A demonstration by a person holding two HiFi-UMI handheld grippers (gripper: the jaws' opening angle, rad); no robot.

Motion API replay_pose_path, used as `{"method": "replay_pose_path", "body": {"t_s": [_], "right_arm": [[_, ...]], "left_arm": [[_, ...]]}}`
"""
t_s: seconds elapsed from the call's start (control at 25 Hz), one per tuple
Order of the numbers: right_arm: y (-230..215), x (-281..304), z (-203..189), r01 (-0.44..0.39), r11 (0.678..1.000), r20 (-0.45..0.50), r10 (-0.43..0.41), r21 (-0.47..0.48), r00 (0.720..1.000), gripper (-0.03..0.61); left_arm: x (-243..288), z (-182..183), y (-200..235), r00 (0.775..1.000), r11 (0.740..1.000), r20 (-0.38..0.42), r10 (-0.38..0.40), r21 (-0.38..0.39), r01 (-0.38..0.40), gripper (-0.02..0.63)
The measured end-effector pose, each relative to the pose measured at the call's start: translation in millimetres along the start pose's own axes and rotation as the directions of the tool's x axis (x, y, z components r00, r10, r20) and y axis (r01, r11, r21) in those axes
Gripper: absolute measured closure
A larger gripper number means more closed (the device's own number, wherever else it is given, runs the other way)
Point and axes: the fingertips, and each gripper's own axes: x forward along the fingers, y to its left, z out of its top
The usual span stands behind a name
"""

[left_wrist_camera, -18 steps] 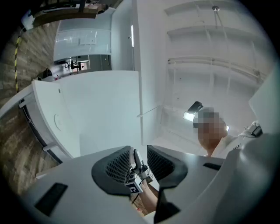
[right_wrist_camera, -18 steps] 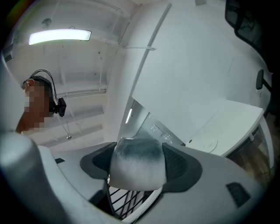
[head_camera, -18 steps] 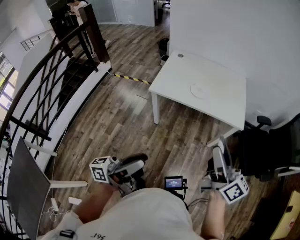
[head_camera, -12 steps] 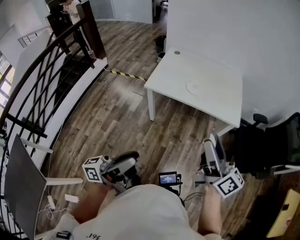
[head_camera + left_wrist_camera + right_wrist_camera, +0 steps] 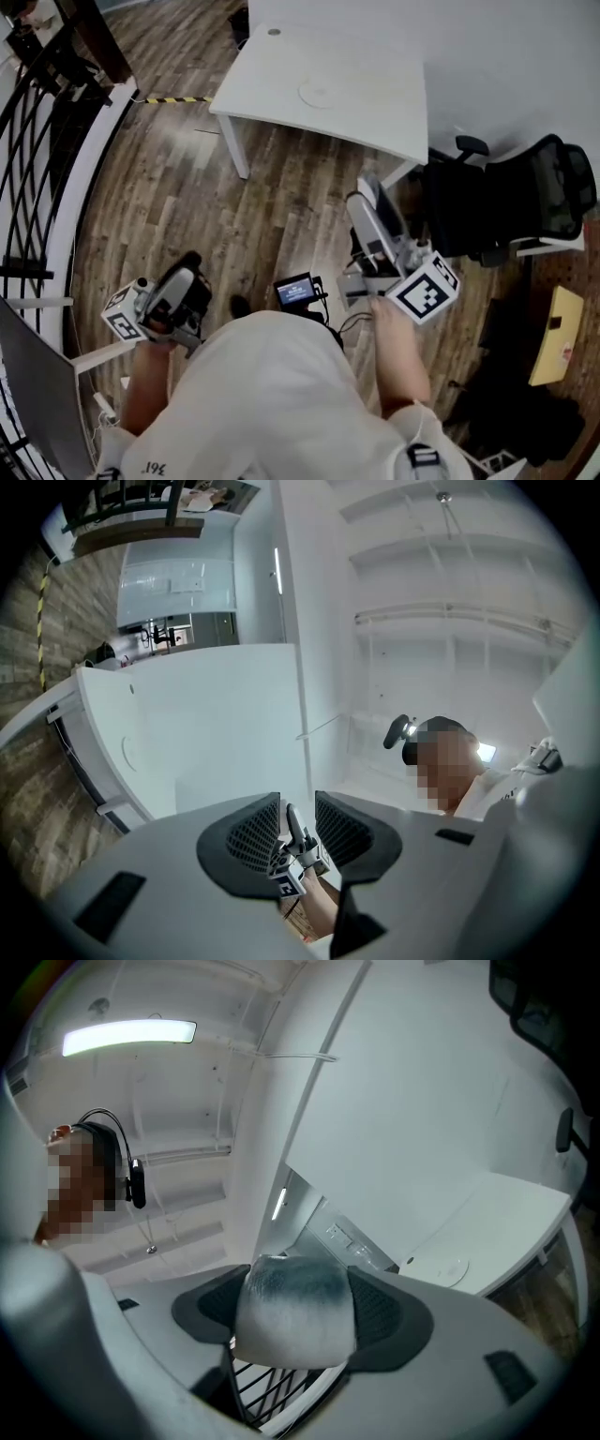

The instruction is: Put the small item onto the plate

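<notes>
A white round plate [image 5: 319, 92] lies flat on the white table [image 5: 384, 112] ahead of me. In the right gripper view the plate [image 5: 448, 1269] shows far off, beyond the jaws. My right gripper [image 5: 372, 214] is held out over the wooden floor, short of the table, and is shut on a soft grey-white small item [image 5: 295, 1316] that fills the gap between its dark pads [image 5: 211, 1312]. My left gripper [image 5: 190, 264] hangs low at my left side, far from the table; its jaws stand a narrow gap apart with nothing between them [image 5: 298, 808].
A black office chair [image 5: 525, 202] stands right of the table. A dark stair railing [image 5: 37, 141] runs along the left, with yellow-black tape [image 5: 178, 99] on the floor near it. A small round dot [image 5: 273, 31] marks the table's far corner. A yellow box [image 5: 553, 333] lies at right.
The table has come closer and shifted up in the head view. The right gripper has risen and reached forward; the left gripper has dropped back to my left.
</notes>
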Motion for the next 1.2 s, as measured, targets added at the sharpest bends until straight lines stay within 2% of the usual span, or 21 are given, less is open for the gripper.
{"method": "replay_pose_path", "body": {"t_s": [0.28,0.6,1.2], "right_arm": [[-4.9,-5.4,8.5,0.037,0.999,0.004,-0.037,-0.026,0.999,0.259],[-17.7,-21.7,10.0,0.071,0.997,0.019,-0.071,-0.006,0.997,0.259],[-25.1,-21.6,5.7,0.09,0.996,-0.008,-0.089,0.011,0.996,0.259]], "left_arm": [[9.6,-0.9,3.7,1.0,1.0,-0.013,-0.018,-0.018,0.018,0.5],[18.4,-13.7,8.0,1.0,0.999,-0.025,-0.012,-0.034,0.011,0.5],[19.5,-22.5,10.4,0.999,0.999,-0.042,-0.008,-0.053,0.006,0.5]]}}
